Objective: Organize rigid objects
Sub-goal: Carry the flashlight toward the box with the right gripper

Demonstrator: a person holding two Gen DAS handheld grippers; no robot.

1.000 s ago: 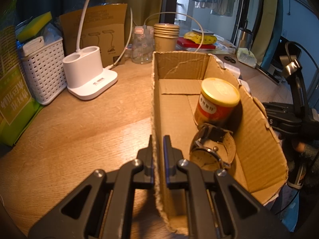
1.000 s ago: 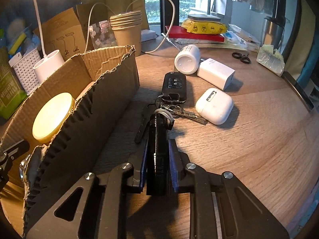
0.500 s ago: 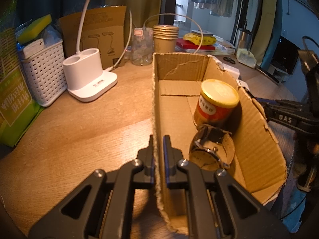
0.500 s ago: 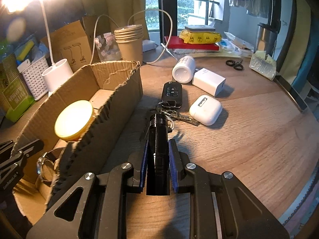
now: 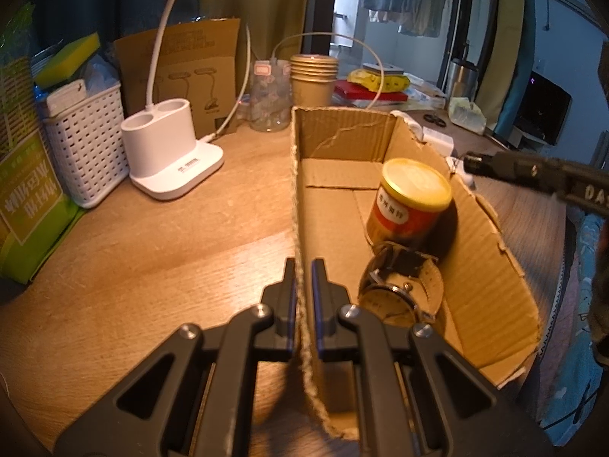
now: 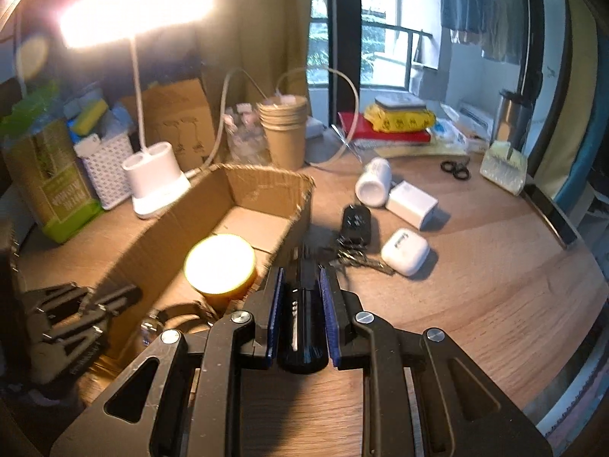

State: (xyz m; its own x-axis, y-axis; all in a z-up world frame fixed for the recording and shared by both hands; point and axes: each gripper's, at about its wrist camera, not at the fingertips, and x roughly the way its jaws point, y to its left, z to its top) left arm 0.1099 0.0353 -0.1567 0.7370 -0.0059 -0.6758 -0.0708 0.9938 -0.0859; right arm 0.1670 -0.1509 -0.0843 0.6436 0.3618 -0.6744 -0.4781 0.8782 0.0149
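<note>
black flashlight [image 6: 302, 320] clamped between right gripper [image 6: 301, 278] pads, above cardboard box [image 6: 293, 205] edge

Flashlight [image 6: 302, 316] now up beside box [image 6: 304, 205]

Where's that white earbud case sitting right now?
In the right wrist view, the white earbud case lies on the wooden table, right of the cardboard box, beside the keys and just in front of the white charger block.

Can [image 5: 413, 200] and watch [image 5: 399, 289] in box [image 5: 491, 266], earbud case [image 6: 405, 251] right of it
</note>
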